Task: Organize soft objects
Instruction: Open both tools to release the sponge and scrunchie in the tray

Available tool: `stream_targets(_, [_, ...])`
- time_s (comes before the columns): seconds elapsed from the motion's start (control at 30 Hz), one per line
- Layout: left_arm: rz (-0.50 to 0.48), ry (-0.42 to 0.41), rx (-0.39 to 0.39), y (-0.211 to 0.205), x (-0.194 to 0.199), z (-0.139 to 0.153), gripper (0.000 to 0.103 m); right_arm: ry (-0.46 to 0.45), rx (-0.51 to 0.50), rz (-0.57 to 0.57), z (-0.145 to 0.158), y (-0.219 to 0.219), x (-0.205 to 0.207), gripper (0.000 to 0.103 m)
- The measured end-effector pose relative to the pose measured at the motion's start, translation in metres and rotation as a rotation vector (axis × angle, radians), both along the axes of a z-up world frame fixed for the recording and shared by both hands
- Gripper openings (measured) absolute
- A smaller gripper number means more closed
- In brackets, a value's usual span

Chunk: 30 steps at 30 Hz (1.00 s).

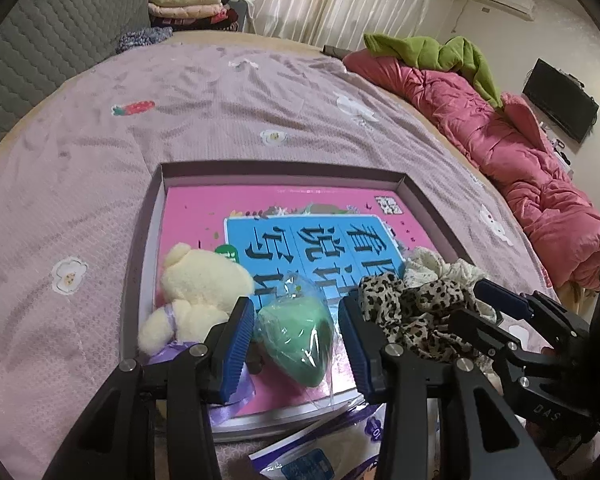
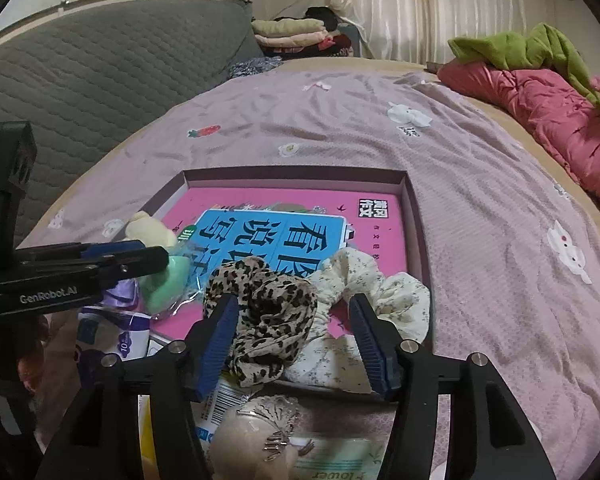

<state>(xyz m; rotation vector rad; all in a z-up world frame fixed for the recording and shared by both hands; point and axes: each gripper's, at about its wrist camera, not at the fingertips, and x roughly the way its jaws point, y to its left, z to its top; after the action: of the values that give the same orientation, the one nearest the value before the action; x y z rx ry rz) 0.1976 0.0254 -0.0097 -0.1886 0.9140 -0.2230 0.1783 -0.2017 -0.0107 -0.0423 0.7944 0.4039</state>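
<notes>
Soft objects first: leopard scrunchie (image 2: 260, 312) lying between the jaws of the right hand-held gripper (image 2: 294, 304), on the near edge of the shallow box (image 2: 292, 174), partly over its lip. Jaws wide, pads not squeezing the fabric. Cream scrunchie (image 2: 384, 292) touching it, in the box's near right corner.

Left hand-held gripper (image 1: 294, 308) half open, straddling the green sponge in clear wrap (image 1: 296, 332) without any visible squeeze. Sponge resting on the pink book (image 1: 196, 208) near the box's near edge. Plush toy (image 1: 196, 288) just beside the left jaw, at the near left corner.

Risks, as judged from here:
- Closing the right jaws now: likely to catch both scrunchies, since the 2 overlap under the right pad.
- Leopard scrunchie hanging over the lip: easily nudged out onto the packets (image 2: 332, 460) crowding the near edge of the bed (image 1: 220, 92).
- Slippery wrap on the sponge: prone to sliding from a shallow pinch or crumpling without the sponge following.
- Left jaw close to the plush toy: able to push it against the box wall or snag its purple ribbon.
- Both hand-held grippers working near the same edge: some chance of a knock between them.
</notes>
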Motion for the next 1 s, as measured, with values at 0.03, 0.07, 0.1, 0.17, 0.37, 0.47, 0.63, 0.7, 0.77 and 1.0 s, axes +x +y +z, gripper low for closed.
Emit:
stream_targets(0.03, [0.002, -0.009, 0.001, 0.001, -0.001, 0.002, 0.045, -0.001, 0.002, -0.002, 0.000, -0.001, 0.000, 0.060])
stream_targets(0.07, [0.004, -0.013, -0.002, 0.002, -0.001, 0.003, 0.045, -0.003, 0.002, -0.003, 0.001, -0.003, 0.000, 0.060])
stream_targets(0.1, [0.009, -0.017, -0.009, 0.004, -0.002, 0.004, 0.045, -0.004, 0.001, -0.005, 0.001, -0.004, -0.001, 0.060])
stream_targets(0.17, [0.017, -0.022, -0.016, 0.007, -0.001, 0.006, 0.045, -0.007, 0.000, -0.015, 0.001, -0.007, -0.001, 0.060])
stream_targets(0.37, [0.035, -0.040, -0.025, 0.013, -0.001, 0.011, 0.045, -0.024, 0.008, -0.038, 0.005, -0.016, 0.000, 0.061])
stream_targets(0.47, [0.035, -0.047, -0.023, 0.016, -0.002, 0.013, 0.045, -0.031, 0.013, -0.046, 0.007, -0.019, 0.000, 0.061])
stream_targets(0.63, [0.054, -0.065, -0.030, 0.023, -0.007, 0.018, 0.045, -0.033, 0.021, -0.056, 0.009, -0.022, 0.001, 0.061])
stream_targets(0.7, [0.064, -0.072, -0.036, 0.028, -0.009, 0.020, 0.045, -0.038, 0.022, -0.058, 0.010, -0.022, 0.001, 0.062])
stream_targets(0.77, [0.068, -0.074, -0.040, 0.030, -0.011, 0.020, 0.045, -0.042, 0.024, -0.058, 0.011, -0.023, 0.001, 0.063])
stream_targets(1.0, [0.083, -0.070, -0.039, 0.036, -0.017, 0.020, 0.045, -0.050, 0.037, -0.059, 0.014, -0.025, 0.000, 0.067])
